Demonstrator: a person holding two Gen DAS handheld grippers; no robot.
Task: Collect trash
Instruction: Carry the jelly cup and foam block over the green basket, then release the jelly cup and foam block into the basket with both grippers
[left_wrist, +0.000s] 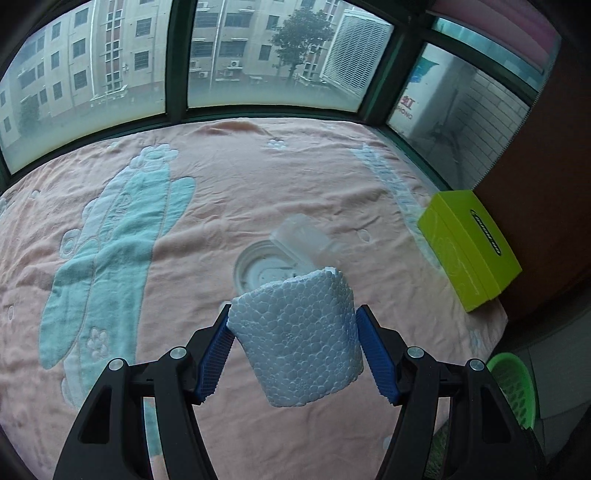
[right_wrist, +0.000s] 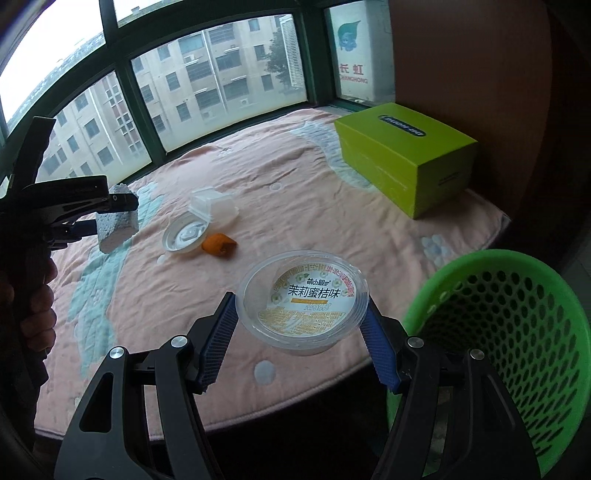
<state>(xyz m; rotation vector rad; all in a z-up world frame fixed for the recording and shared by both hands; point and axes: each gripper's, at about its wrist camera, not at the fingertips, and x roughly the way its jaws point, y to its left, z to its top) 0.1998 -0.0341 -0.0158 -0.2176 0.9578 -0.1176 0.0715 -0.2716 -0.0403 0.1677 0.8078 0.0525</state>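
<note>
Both grippers loaded, green basket at the near right

Left wrist view: your left gripper (left_wrist: 293, 334) is clamped on the foam chunk (left_wrist: 297, 334), with the basket (left_wrist: 513, 387) peeking in at near right, so swing right and let go only once you're over it. Right wrist view: your right gripper (right_wrist: 301, 317) pinches the clear plastic cup (right_wrist: 303, 301), and the basket (right_wrist: 506, 354) sits just right of it; clear the rim first.
</note>
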